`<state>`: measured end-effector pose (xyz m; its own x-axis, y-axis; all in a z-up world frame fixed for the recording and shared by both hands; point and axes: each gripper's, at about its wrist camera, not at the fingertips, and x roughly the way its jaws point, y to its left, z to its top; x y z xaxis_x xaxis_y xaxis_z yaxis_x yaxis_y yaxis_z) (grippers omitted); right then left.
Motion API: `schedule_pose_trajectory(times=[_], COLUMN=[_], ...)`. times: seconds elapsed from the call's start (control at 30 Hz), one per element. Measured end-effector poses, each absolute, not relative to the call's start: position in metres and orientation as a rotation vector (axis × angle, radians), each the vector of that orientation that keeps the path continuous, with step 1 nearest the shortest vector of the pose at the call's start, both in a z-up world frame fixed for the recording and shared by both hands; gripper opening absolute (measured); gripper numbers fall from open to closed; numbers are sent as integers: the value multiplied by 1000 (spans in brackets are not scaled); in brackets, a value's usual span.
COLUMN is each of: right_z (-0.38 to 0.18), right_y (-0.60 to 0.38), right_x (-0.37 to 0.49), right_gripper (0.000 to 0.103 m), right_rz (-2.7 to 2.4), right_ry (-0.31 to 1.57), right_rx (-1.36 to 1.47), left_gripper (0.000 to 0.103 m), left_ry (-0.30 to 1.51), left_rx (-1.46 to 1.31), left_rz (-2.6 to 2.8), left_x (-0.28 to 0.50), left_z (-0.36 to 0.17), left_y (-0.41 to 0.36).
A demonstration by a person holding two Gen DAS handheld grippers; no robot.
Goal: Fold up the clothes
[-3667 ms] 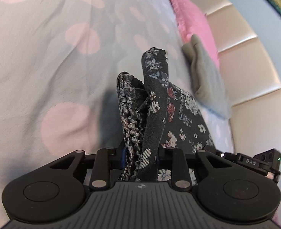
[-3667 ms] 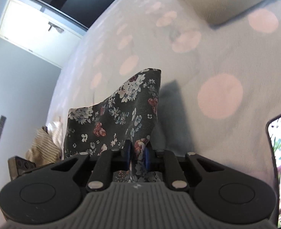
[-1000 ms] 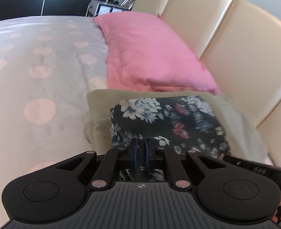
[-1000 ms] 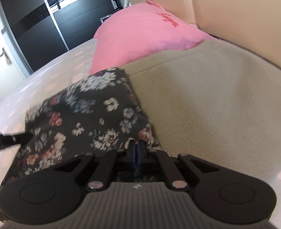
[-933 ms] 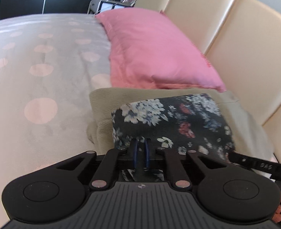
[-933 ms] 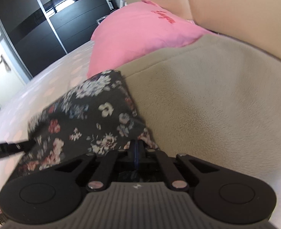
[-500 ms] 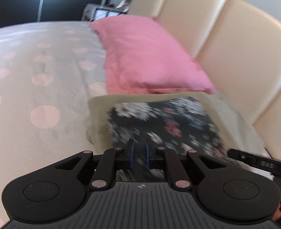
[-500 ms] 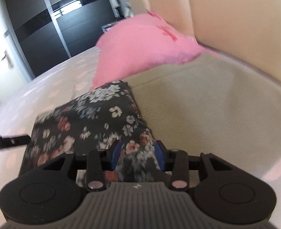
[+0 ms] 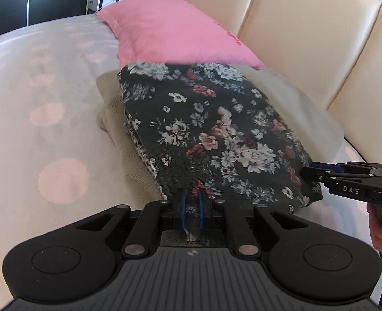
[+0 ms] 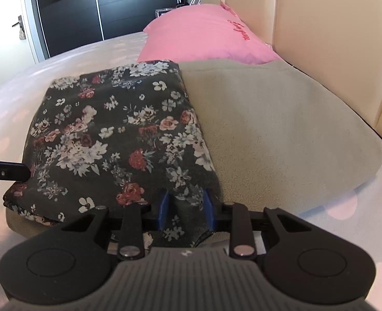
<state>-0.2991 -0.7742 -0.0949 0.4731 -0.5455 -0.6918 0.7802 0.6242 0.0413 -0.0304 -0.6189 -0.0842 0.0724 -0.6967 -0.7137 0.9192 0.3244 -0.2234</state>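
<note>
A folded dark floral garment lies on top of a folded beige fleece garment near the head of the bed. It also shows in the right wrist view, on the beige fleece. My left gripper is narrowly shut on the near edge of the floral garment. My right gripper is open, its blue pads apart around the garment's near corner. The right gripper shows at the right in the left wrist view.
A pink pillow lies behind the stack against the cream padded headboard. The bed cover is pale grey with pink dots. Dark wardrobe doors stand at the far end of the room.
The floral garment was carried from mid-bed onto the beige fleece. In the last half second my right gripper opened and let go; both grippers drew back a little.
</note>
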Motion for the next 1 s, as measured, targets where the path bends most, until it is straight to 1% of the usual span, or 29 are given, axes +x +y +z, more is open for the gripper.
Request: schedule_pose_trajectory(times=[0.13, 0.23, 0.37, 0.4, 0.53, 0.63, 0.7, 0.73, 0.8, 0.83, 0.87, 0.93, 0.97, 1.0], right_z=[-78, -61, -23, -13, 25, 50, 65, 72, 83, 87, 90, 94, 95, 94], right_y=[-768, -757, -722, -712, -670, -635, -610, -597, -573, -562, -550, -530, -521, -513], right_x=[-300, -305, -307, -307, -304, -302, -303, -306, -314, -319, -323, -331, -334, -337], right_gripper=[34, 35, 41, 45, 46, 48, 55, 57, 59, 59, 59, 59, 61, 67], right_rz=[-869, -895, -903, -901, -883, -868, -857, -849, -850, -866, -882, -921, -944, -962], right_ry=[693, 686, 660, 650, 623, 613, 600, 580, 529, 508, 488, 457, 446, 435], right_rx=[419, 456, 446, 439, 410, 382, 364, 363, 364, 358, 352, 340, 341, 342], left_gripper=[10, 15, 16, 17, 22, 23, 23, 26, 35, 44, 48, 48, 52, 54], left_ry=[862, 854, 784, 764, 680, 631, 621, 616, 597, 581, 553, 487, 462, 454], left_rx=[315, 311, 301, 302, 312, 324, 326, 325, 323, 323, 317, 297, 290, 281], left_rz=[-1221, -1204, -1219, -1222, -1238, -1248, -1255, -1254, -1246, -1241, -1232, -1198, -1179, -1170], left_x=[-29, -34, -49, -54, -73, -85, -92, -96, -103, -107, -111, -121, -127, -131], left_z=[-78, -66, -34, -26, 7, 29, 41, 46, 55, 58, 61, 65, 66, 67], left_y=[-612, -601, -573, -566, -538, -518, -505, -498, -483, -477, -469, -453, -447, -442])
